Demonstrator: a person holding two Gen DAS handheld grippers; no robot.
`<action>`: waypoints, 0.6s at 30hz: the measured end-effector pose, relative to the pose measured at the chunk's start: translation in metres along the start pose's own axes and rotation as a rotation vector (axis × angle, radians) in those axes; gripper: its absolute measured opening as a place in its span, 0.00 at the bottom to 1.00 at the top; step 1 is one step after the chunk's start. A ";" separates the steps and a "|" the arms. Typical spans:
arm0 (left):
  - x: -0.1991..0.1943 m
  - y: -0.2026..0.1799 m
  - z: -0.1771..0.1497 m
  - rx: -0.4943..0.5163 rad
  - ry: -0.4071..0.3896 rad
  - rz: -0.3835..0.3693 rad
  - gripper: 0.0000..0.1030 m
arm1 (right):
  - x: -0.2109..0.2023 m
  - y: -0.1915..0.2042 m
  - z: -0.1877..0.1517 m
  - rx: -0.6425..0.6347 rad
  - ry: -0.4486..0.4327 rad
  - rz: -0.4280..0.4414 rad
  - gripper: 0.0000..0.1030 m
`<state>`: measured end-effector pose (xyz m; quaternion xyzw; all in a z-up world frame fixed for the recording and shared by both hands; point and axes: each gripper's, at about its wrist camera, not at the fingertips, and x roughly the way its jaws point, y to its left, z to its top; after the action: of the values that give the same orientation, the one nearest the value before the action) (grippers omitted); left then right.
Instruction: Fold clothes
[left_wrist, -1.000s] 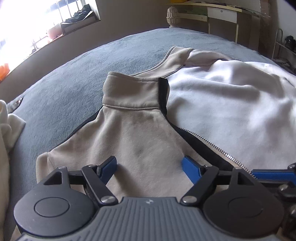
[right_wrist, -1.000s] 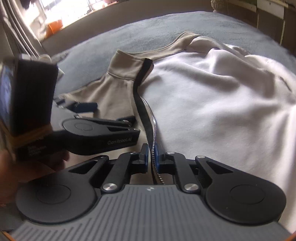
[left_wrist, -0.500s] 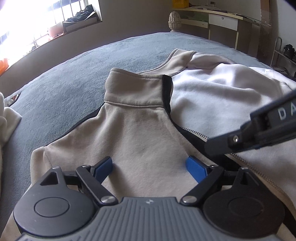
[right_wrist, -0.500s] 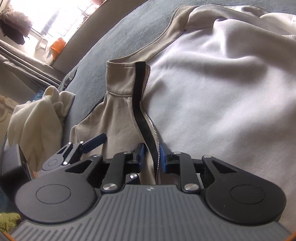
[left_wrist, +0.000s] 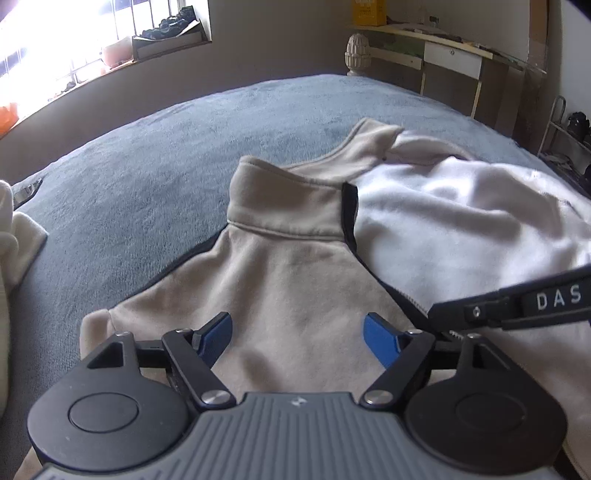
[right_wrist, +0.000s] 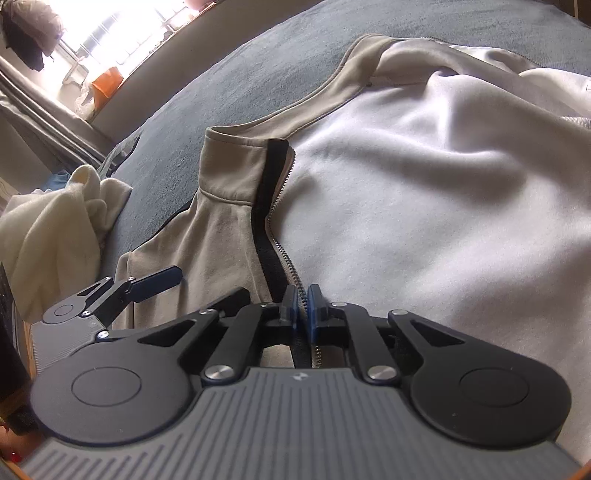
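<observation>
The jacket (left_wrist: 295, 280) is spread open on the bed (left_wrist: 155, 155), collar toward the far edge, pale lining up on the right half. The right tongs (right_wrist: 302, 306) are clamped on the zip edge (right_wrist: 284, 254), and since a second ago that edge has been drawn across toward the left panel. The left tongs (left_wrist: 297, 332) are wide, now narrowing over the beige panel, nothing yet pinched. A second hold is judged imminent, then the fold.

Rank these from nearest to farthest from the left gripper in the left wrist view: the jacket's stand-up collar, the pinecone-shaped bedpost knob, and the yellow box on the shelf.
From the left gripper, whose jaws are closing over the jacket:
1. Stand-up collar, just ahead, centre.
2. Pinecone-shaped bedpost knob, beyond the bed's far edge.
3. Yellow box, on the shelf behind it.
</observation>
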<state>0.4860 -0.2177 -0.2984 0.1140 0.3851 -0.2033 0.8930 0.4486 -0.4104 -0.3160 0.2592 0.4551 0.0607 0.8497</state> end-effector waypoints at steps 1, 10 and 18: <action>-0.002 0.002 0.005 -0.010 -0.023 0.002 0.77 | 0.000 -0.001 0.000 0.001 0.007 0.009 0.18; 0.034 -0.005 0.035 0.027 -0.022 0.047 0.78 | 0.012 0.029 -0.001 -0.190 0.043 -0.061 0.13; 0.035 -0.003 0.028 0.004 -0.032 0.035 0.76 | 0.007 0.074 -0.041 -0.519 -0.121 -0.277 0.08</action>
<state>0.5242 -0.2402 -0.3059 0.1193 0.3683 -0.1900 0.9023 0.4295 -0.3288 -0.3025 -0.0282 0.4039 0.0432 0.9133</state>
